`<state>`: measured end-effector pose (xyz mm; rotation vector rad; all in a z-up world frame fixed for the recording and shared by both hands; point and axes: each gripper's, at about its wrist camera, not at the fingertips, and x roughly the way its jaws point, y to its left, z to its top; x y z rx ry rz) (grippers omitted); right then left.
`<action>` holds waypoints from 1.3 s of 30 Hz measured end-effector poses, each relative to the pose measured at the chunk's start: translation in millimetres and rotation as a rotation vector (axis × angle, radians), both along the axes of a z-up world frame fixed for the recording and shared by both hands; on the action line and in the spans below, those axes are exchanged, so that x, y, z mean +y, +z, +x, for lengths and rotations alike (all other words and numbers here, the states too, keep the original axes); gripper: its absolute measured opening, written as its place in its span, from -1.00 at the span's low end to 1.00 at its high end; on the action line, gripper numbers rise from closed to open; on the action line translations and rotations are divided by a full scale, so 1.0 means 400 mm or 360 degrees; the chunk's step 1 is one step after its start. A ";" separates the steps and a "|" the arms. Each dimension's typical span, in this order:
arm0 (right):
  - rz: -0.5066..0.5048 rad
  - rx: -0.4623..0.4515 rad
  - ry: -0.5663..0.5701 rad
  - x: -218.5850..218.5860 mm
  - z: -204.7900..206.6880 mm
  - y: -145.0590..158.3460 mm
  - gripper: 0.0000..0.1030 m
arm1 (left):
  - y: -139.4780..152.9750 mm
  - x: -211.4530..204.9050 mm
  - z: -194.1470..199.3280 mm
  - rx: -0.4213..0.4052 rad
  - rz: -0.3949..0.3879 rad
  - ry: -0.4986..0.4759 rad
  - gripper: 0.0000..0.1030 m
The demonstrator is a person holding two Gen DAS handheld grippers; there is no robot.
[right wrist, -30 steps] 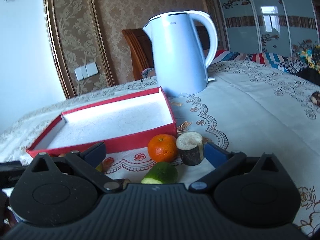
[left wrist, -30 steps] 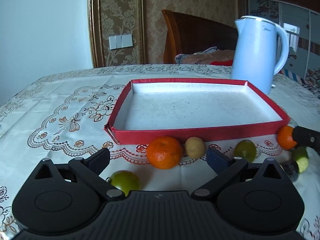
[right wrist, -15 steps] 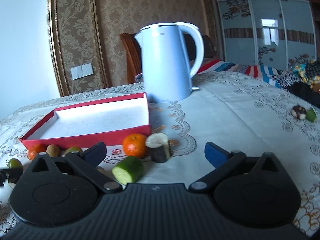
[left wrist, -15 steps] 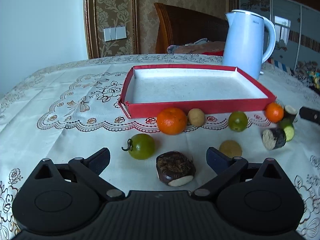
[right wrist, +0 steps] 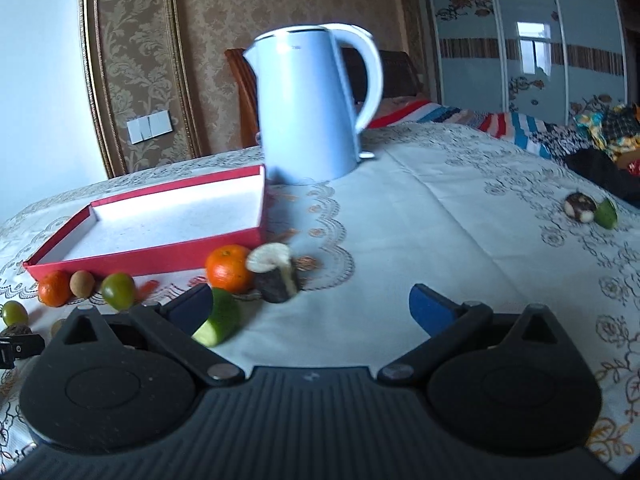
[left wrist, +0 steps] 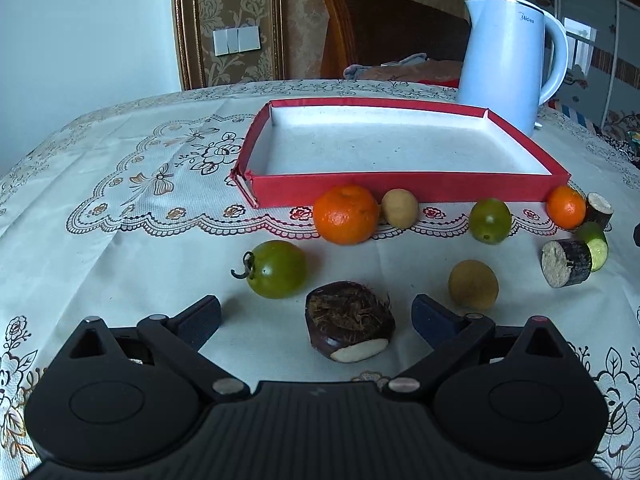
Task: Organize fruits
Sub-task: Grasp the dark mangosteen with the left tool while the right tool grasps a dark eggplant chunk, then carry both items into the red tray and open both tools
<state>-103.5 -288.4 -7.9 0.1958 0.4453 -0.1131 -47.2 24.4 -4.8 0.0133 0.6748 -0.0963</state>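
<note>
The red tray [left wrist: 408, 189] sat empty on the bench [left wrist: 120, 248], ready for fruit. The fruits lay loose in front of it, like the big orange [left wrist: 345, 214] touching its front wall. The left gripper [left wrist: 316, 318] was wide open and held nothing, with the dark brown fruit [left wrist: 349, 325] between its fingers, likely first. The right gripper [right wrist: 311, 306] was wide open and empty too.

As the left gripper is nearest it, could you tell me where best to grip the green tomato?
Grip the green tomato across its round middle, coming from the front with the left gripper open. Its stem sticks out to the left, so keep that finger behind it.
</note>
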 end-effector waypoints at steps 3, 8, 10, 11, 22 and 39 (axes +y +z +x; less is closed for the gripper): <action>0.0051 0.0021 0.0044 -0.015 0.000 -0.006 1.00 | 0.001 0.002 0.003 0.0004 -0.0016 0.0006 0.95; -0.0050 0.0021 0.0180 0.040 -0.003 -0.003 1.00 | 0.004 -0.003 0.003 -0.0031 0.0012 0.0005 0.52; -0.0096 0.0007 0.0245 0.077 -0.009 0.003 0.88 | 0.004 -0.002 0.002 -0.0041 0.0006 -0.0007 0.45; -0.0108 0.0003 0.0280 0.094 -0.010 0.005 0.81 | 0.003 -0.003 0.000 -0.0047 0.0002 -0.0015 0.39; -0.0204 0.0074 0.0541 0.238 0.029 0.008 -0.10 | 0.002 0.004 0.002 -0.0057 -0.0024 0.0002 0.13; -0.0205 0.0218 0.0495 0.262 0.079 -0.014 -0.42 | 0.003 0.000 -0.005 -0.0075 -0.0028 -0.0031 -0.18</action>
